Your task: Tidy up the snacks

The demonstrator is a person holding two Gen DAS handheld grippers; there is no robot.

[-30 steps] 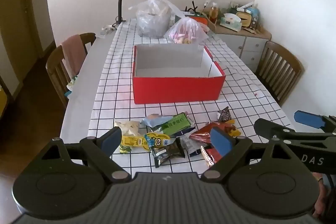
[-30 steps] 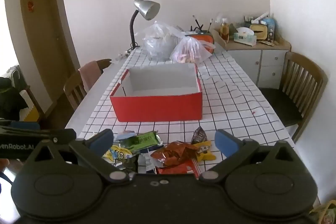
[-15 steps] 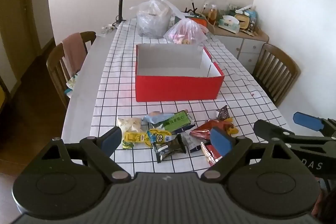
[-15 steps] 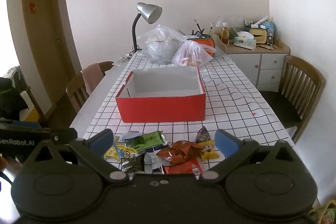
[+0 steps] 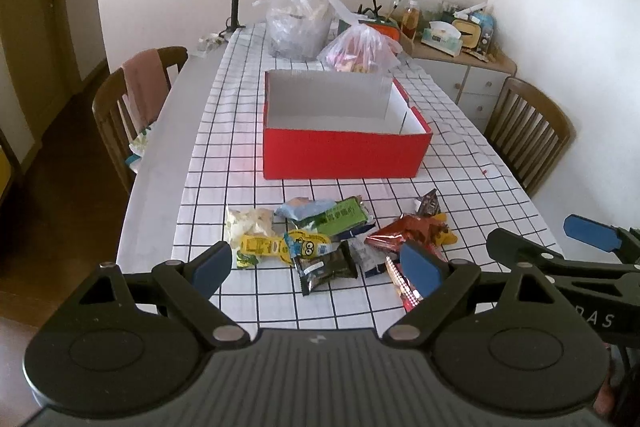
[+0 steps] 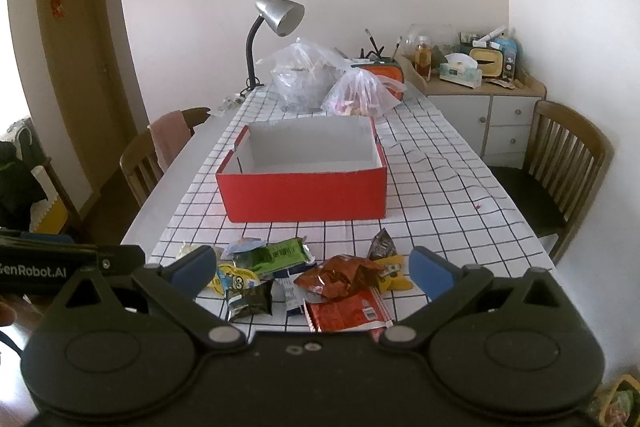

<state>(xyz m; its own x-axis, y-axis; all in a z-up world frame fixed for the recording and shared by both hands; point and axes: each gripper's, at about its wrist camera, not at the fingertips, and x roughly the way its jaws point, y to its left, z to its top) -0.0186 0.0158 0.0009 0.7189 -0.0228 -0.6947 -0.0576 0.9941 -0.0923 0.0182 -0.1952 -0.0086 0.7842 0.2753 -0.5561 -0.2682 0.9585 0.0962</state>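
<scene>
"GenRobot.AI" reads along the left gripper (image 5: pixel 316 265); it and the right gripper (image 6: pixel 312 267) both hang tilted downward, jaws spread wide and grasping nothing. Roughly ten snack packets (image 5: pixel 338 241) lie scattered at six o'clock of one empty red box (image 5: pixel 344 151).

Snacks loose, red box open
Wrapped snacks (image 5: pixel 340 239) scattered flat on desk just before upright red box (image 5: pixel 344 131), its white inside bare.
</scene>
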